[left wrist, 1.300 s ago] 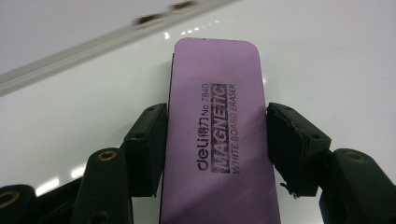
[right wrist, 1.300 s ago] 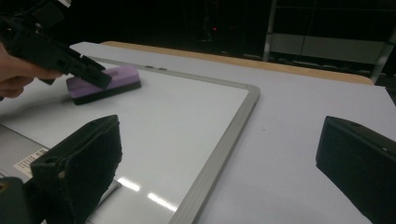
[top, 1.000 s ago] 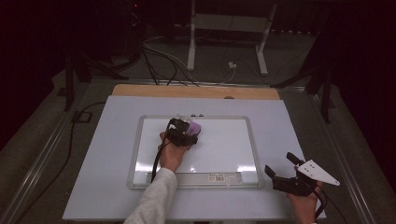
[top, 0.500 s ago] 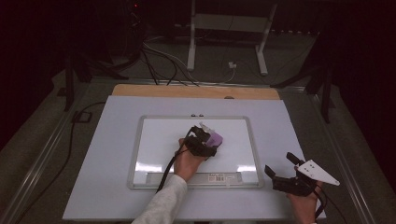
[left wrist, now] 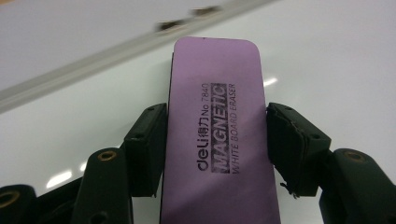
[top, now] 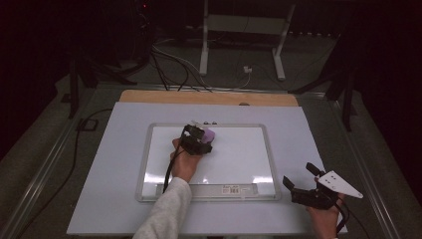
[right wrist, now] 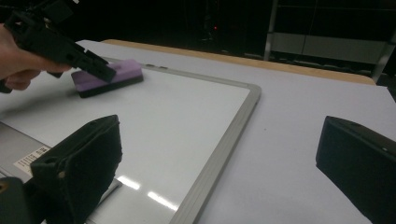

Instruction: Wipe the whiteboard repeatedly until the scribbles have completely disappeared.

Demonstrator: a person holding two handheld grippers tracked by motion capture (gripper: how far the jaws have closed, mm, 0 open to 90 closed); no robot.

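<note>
Left gripper (left wrist: 215,140): clenched on the purple eraser (left wrist: 215,135), one jaw on each long side, so the felt face can be pressed flat and dragged.
Eraser position: between the left jaws, its far end reaching past their tips toward the whiteboard's (top: 239,159) upper frame edge; in the right gripper view it lies flat on the board, which suits wiping.
Grip direction: across the narrow width, label facing up; this probably keeps the pad level under hand pressure.
Whiteboard: directly beneath the left gripper, looks free of marks where visible.
Right gripper (top: 302,181): jaws spread wide, grasping nothing, parked off the board's near right corner, likely kept out of the wiping path.
Table (top: 99,189): under both tools, white surface.
</note>
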